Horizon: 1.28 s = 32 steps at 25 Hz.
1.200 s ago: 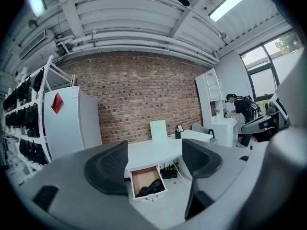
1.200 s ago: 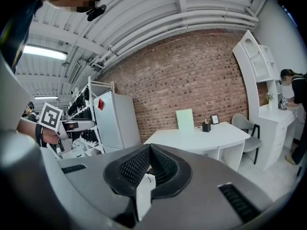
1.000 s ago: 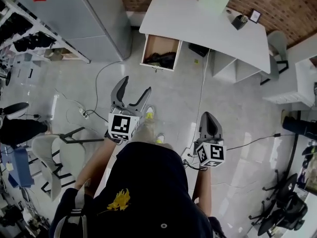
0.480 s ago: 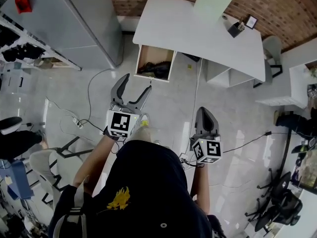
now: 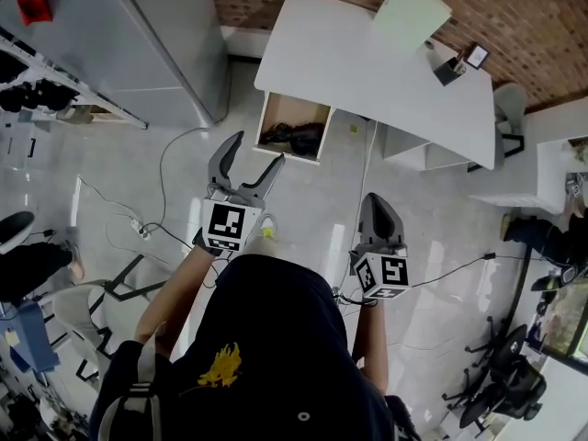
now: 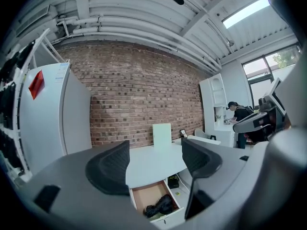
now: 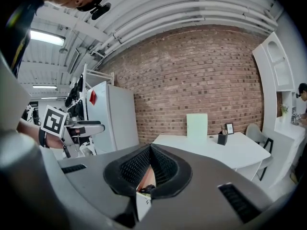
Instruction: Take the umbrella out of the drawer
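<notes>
**Walking up to the open drawer, left jaws spread**

Over the last second the person has stepped nearer the desk. In the head view the drawer now sits lower, and the strip of floor between it and the left gripper's tips has closed up.

The left gripper (image 5: 256, 151) is held forward at waist height with its jaws wide apart and nothing between them. In its own view the gap frames the drawer (image 5: 274, 108). This looks deliberate: it leads, aimed and pre-opened, so it can go straight down onto the load. The right gripper (image 5: 379, 206) hangs a little back and to the side. Its jaws are pressed together and empty, with only a sliver of the drawer showing under the pads. It is probably kept tucked away as the spare hand until it is needed.

The drawer is already pulled well out from under the white desk (image 5: 367, 62), so its wooden floor is open from above. The umbrella (image 5: 294, 139) lies inside as a dark folded bundle against the front half, untouched. Both grippers are still well apart from it.

A cable (image 5: 175, 168) trails across the glossy floor on the left, near the person's path, and could catch a foot. A grey cabinet (image 5: 147, 35) stands beside the desk, against the brick wall.

The next move is likely a reach down into the drawer. The spread jaws should close across the narrow part of the bundle rather than its length.
</notes>
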Motion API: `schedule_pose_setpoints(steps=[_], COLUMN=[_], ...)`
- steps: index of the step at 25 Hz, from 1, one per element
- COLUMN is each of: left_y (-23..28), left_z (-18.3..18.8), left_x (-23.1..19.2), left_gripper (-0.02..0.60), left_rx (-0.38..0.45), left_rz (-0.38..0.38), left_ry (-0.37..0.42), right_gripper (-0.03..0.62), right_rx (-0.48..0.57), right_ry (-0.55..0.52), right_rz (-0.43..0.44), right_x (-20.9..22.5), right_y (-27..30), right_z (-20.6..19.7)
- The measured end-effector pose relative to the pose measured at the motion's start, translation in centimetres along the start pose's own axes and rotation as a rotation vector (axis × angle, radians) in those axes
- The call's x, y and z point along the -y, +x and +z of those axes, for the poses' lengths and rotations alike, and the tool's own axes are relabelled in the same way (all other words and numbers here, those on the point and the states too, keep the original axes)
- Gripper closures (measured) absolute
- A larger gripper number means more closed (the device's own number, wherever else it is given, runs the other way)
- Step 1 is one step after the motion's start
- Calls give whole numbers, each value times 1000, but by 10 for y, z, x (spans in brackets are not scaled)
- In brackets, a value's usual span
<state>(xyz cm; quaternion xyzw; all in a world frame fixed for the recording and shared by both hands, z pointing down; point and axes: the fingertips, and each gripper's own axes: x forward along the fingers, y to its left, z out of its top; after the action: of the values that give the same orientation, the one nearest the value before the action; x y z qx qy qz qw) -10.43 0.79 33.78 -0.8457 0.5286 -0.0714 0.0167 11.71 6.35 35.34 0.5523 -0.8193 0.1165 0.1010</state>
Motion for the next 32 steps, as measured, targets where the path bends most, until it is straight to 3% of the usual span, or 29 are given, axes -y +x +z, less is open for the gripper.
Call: schedule_pose_setpoints(steps=[12,22,24,28,32], left_y=[26,55,65,85,111], left_z=[-20,-48,-51,-56,-68], left_x=[-45,-45,-49,-61,-72], left_gripper=[227,227,227,227,227], left_rx=[17,-35,-40,-61,-107], left_rz=[-61,-77,-73,-31,-27], left_ry=[-29,-58,-53,-63,-59], right_gripper=[569,568,569,569,569], right_rx=[-56,-131,-114,-88,-104], right_ry=[-38,-45,-17,137,158], right_rz=[-15,-19,-4,29,60], right_x=[-34,-14,-7,17,32], right_y=[39,52,65,93,133], right_z=[-1,-14,-10,-11,-8])
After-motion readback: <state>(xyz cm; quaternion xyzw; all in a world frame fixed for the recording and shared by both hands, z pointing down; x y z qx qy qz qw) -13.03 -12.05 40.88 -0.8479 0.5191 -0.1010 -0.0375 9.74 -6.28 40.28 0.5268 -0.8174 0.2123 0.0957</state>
